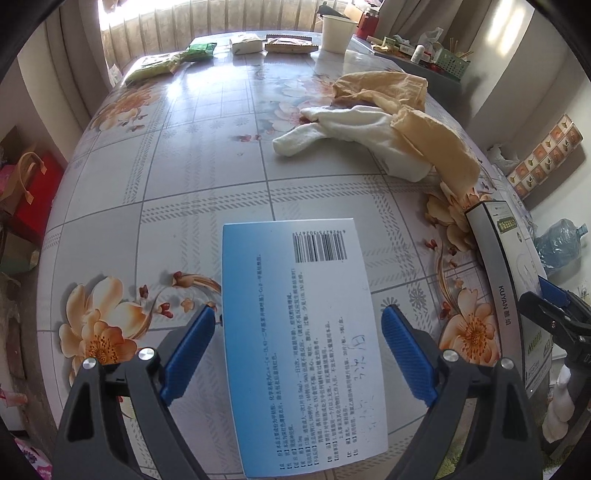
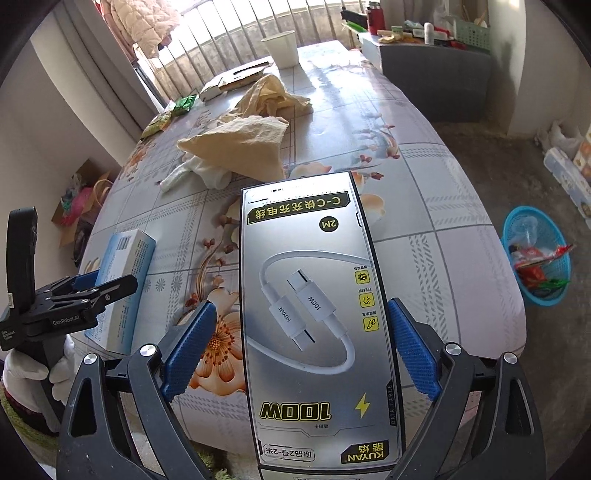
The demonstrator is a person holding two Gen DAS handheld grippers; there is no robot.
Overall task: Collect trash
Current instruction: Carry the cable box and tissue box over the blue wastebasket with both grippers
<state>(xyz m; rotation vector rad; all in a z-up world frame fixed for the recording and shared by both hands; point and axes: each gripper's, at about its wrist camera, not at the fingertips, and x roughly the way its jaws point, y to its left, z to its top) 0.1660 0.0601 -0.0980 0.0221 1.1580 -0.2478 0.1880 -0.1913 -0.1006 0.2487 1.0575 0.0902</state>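
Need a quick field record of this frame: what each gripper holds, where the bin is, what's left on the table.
left gripper: shut on blue-white medicine box, held above the table
right gripper: shut on silver cable box, held above the table edge
trash basket: blue, on the floor right of the table, wrappers already inside
table: floral cloth
left on table: white sock, tan cloth, paper cup, green snack packets, flat boxes at far end
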